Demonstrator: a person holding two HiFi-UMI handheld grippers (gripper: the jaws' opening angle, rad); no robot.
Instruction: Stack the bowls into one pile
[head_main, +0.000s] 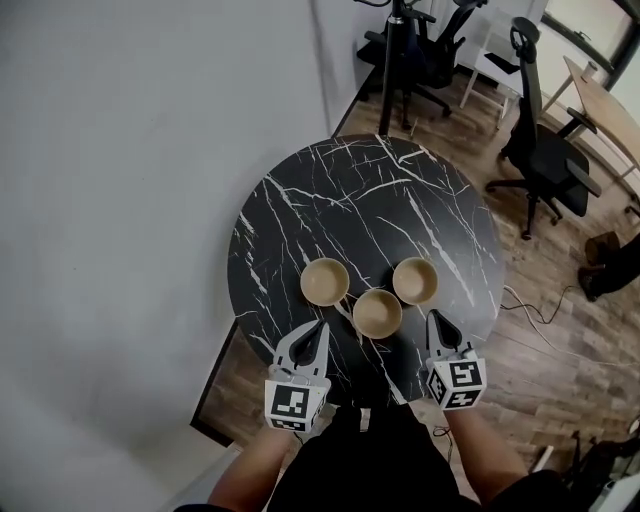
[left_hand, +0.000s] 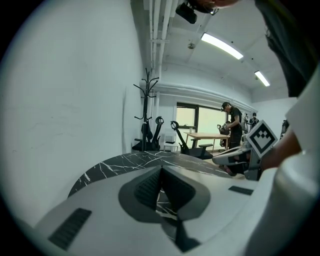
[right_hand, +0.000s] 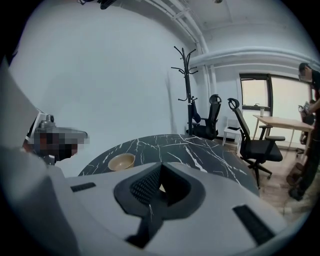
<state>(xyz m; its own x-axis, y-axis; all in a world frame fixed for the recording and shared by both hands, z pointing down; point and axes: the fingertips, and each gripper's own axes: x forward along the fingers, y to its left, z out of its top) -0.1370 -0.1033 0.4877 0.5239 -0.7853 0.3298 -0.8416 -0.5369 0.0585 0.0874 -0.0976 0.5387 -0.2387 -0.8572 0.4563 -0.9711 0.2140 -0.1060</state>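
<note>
Head view shows three tan bowls unstacked on the marble worktop; the right gripper view catches only one bowl. Both the left tool and right tool hover at the near edge, jaws pressed together, empty.

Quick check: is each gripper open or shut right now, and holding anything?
Left gripper: shut, holding nothing.
Right gripper: shut, holding nothing.

Far half of the round table lies wide open, free passage right across. By the near edge, three obstacles packed tight: left bowl, middle bowl, right bowl, barely a gap between them. The wall crowds the table's left edge; an office chair stands off the far-right edge.
</note>
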